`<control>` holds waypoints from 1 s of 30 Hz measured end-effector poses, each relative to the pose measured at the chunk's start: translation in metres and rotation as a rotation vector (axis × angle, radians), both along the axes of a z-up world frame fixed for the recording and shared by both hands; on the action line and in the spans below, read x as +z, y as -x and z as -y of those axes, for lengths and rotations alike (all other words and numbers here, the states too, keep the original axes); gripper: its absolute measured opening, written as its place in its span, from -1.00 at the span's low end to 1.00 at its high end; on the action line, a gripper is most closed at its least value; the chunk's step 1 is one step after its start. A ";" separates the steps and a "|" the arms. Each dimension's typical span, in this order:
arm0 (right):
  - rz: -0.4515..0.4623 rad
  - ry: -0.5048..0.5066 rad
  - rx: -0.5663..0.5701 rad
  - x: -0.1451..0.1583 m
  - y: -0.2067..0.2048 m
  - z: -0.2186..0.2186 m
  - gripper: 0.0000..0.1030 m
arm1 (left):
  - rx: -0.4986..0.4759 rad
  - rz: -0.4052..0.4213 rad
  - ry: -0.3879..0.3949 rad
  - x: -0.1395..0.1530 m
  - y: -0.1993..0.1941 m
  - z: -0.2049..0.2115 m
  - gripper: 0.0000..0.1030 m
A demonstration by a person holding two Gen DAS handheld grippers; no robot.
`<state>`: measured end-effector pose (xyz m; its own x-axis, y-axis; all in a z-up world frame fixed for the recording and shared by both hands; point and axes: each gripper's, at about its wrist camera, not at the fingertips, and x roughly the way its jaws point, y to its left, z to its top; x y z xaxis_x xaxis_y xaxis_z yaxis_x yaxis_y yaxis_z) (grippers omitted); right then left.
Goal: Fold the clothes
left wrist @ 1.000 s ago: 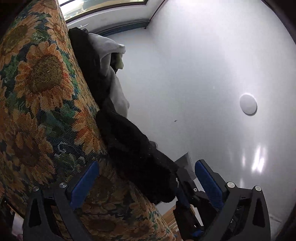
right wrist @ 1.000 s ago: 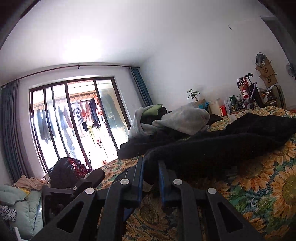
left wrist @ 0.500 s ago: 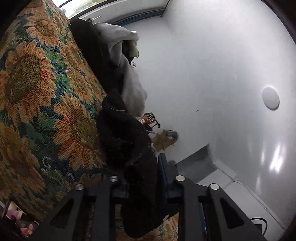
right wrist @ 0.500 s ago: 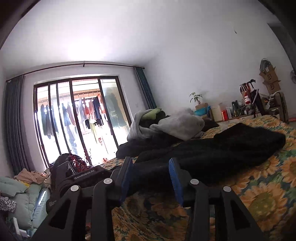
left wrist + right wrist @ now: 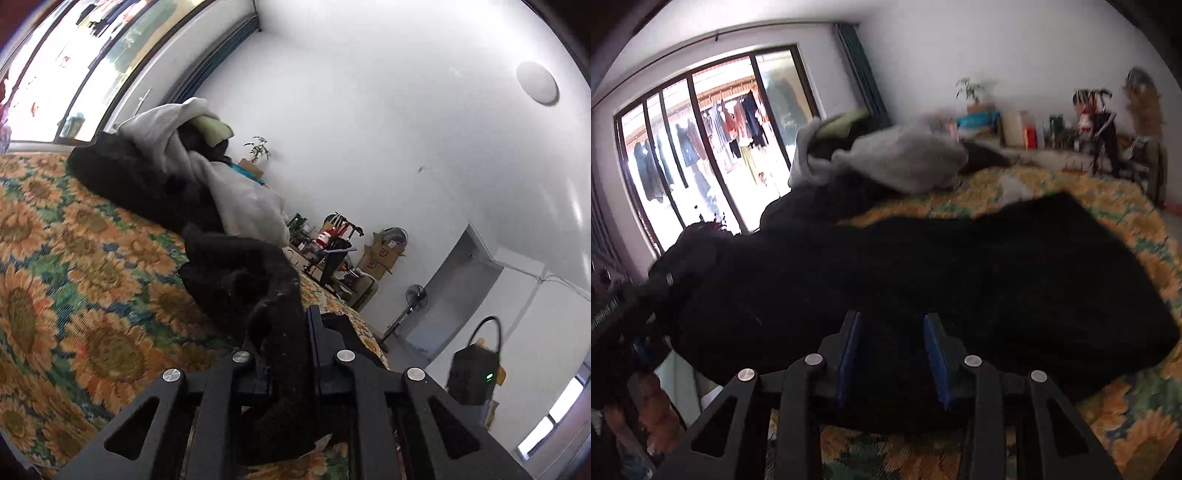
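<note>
A black garment (image 5: 923,266) lies spread across the bed's sunflower bedspread (image 5: 74,295), reaching from near the window side toward the far edge. The left gripper (image 5: 286,332) is clenched on a bunched fold of this black garment, its jaws closing, the dark cloth pinched between the fingers and hanging down below them, lifted off the bedspread. The right gripper (image 5: 892,332) hovers low over the garment's near edge, its blue pads (image 5: 849,343) apart and closing with black cloth lying between them, not yet pressed. Behind the garment, a heap of grey and black clothes (image 5: 897,162) sits on the bed near the window (image 5: 701,140).
</note>
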<state>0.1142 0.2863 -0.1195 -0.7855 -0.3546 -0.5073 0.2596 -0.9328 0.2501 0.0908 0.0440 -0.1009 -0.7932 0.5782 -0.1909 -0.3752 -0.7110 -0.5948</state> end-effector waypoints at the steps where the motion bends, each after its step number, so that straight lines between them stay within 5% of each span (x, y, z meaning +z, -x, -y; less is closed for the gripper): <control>1: 0.023 0.013 0.024 -0.006 0.002 -0.001 -0.26 | -0.010 -0.017 0.015 0.004 -0.001 -0.005 -0.73; 9: -0.001 0.144 0.009 0.003 -0.025 -0.056 -0.12 | -0.131 -0.148 0.075 0.042 0.029 -0.068 -0.75; 16: -0.016 -0.004 -0.230 0.028 -0.005 -0.107 -0.10 | -0.254 -0.190 0.126 0.071 0.046 -0.117 -0.76; 19: 0.054 -0.055 -0.203 0.020 0.031 -0.107 -0.12 | -0.309 -0.175 0.122 0.073 0.053 -0.135 -0.76; 22: 0.210 -0.039 -0.032 -0.002 0.047 -0.100 -0.10 | -0.359 -0.142 0.087 0.068 0.064 -0.148 -0.76; 27: 0.144 -0.117 -0.010 0.000 0.015 -0.094 -0.13 | -0.460 -0.081 0.073 0.062 0.085 -0.178 -0.76; 30: 0.097 0.031 -0.033 0.005 -0.015 -0.126 -0.07 | -0.508 -0.016 0.129 0.057 0.100 -0.212 -0.76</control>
